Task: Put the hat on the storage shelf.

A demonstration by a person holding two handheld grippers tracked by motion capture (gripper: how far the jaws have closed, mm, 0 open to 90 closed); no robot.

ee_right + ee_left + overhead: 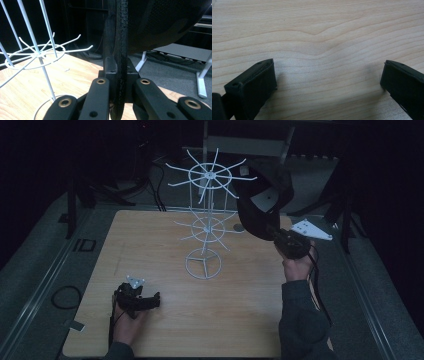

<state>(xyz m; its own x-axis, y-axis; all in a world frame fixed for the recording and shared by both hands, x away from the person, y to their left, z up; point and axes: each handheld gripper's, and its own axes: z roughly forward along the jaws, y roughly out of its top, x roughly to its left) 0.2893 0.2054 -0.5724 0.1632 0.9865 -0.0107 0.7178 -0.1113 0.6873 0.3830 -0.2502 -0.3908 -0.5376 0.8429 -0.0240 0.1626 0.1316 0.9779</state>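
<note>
The right gripper [274, 234], held in the person's right hand [297, 266] above the far right part of the table, has its 2 black jaws pressed together on the brim of a black fabric baseball cap [264, 195]. In the right gripper view the thin, textured edge of the brim [121, 62] runs upright between the 2 pads, clamped from both sides, and the cap's rounded crown [162, 22] swells up and to the right beyond the jaw tips. Seen from the high view, the cap hangs in the air off the front of the gripper, clear of the tabletop, with its crown just beside the outer prongs of the top ring of a white wire 2-tier spinning display rack [206, 222]; whether cap and prongs touch cannot be told. The rack stands upright on its round base near the middle of the light wooden table [150, 245].

The left gripper [141, 296] rests low over the near left part of the table in the person's left hand [129, 325], well apart from the cap and rack. In the left gripper view its 2 jaws stand spread wide, with bare wood grain [324, 50] between them.
</note>
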